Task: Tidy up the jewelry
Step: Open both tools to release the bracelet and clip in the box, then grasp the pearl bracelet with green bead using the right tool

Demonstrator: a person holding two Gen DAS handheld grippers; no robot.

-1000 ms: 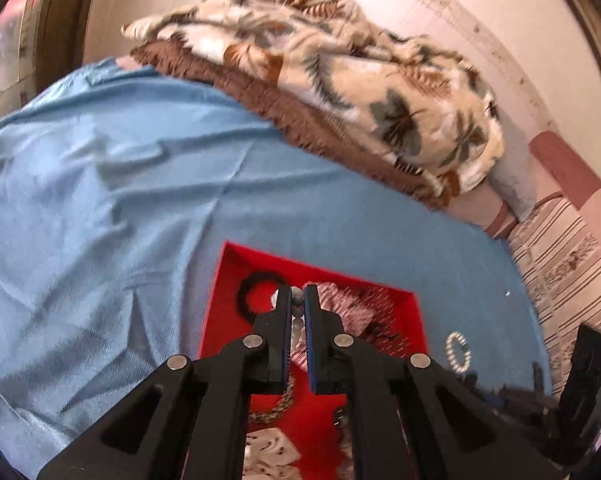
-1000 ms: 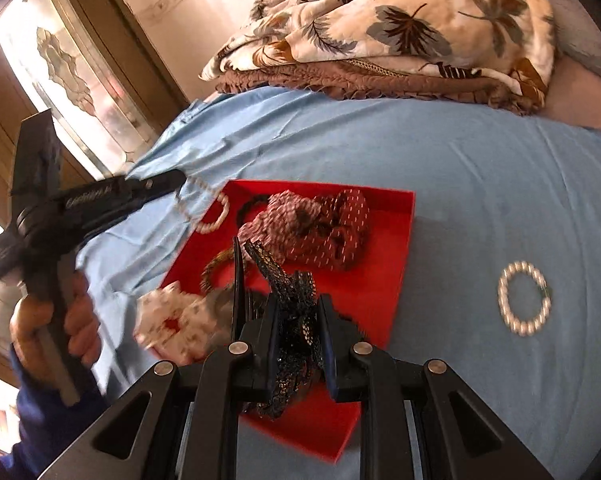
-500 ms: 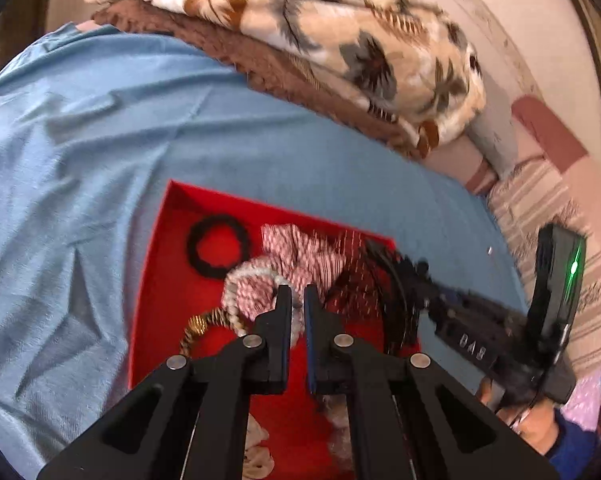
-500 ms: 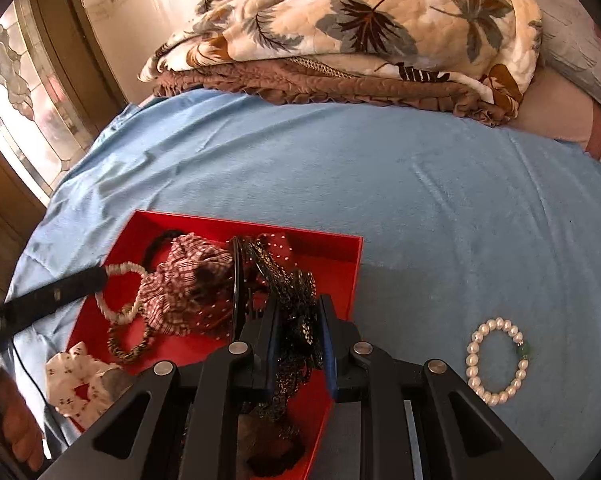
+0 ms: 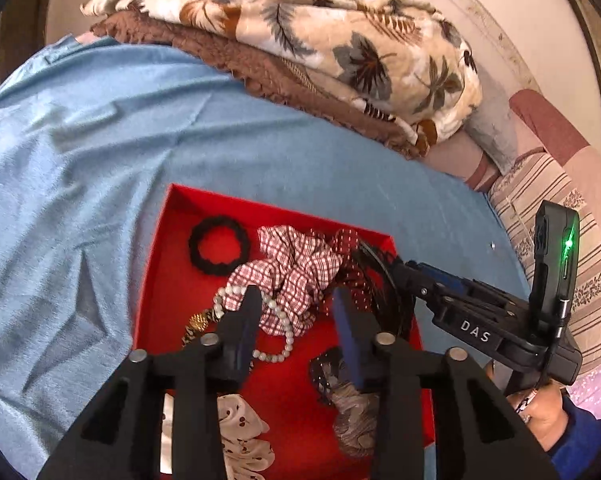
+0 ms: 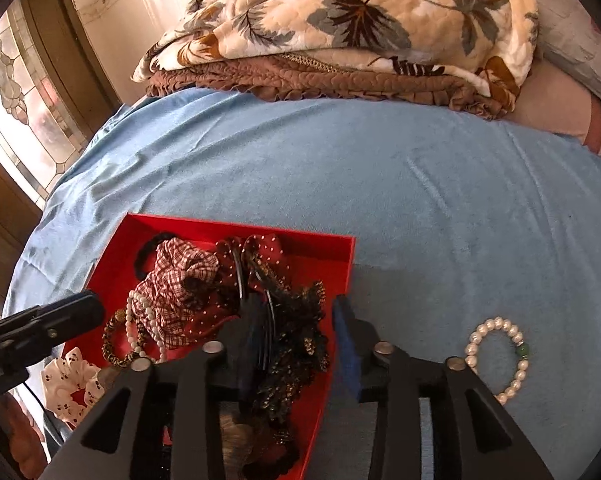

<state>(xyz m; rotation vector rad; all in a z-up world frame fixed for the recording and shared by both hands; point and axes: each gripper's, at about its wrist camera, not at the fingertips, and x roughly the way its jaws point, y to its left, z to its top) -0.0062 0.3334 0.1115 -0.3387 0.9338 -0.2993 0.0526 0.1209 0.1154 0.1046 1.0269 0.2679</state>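
Both tongs are hanging over a red tray (image 5: pixel 156 280) that is lying on a bed covered with a blue sheet (image 5: pixel 80 168). The left tongs (image 5: pixel 296 308) are opening, their jaws standing partly apart above a pearl strand (image 5: pixel 278 320) that is draped over a red-and-white checked scrunchie (image 5: pixel 296 272); the strand is lying loose beneath the gap and neither pad is pressing on it. At about ten o'clock from those tongs a black hair tie (image 5: pixel 218 245) is resting flat on the tray floor, and at about seven o'clock a white scrunchie with small dark prints (image 5: pixel 242 436) is lying near the tray's close edge. The right tongs (image 6: pixel 296 320) are opening too, their jaws partly apart, with a black and gold lace piece (image 6: pixel 296 332) lying against the left finger and spilling down into the tray; the right pad is standing clear of it. A thin black hoop (image 6: pixel 238 276) is rising from the pile beside the lace. Outside the tray, at about three o'clock from the right tongs, a pearl bracelet with a green bead (image 6: pixel 496 356) is lying alone on the sheet. A folded leaf-print quilt (image 6: pixel 360 28) is sitting at the far end of the bed, at twelve o'clock.
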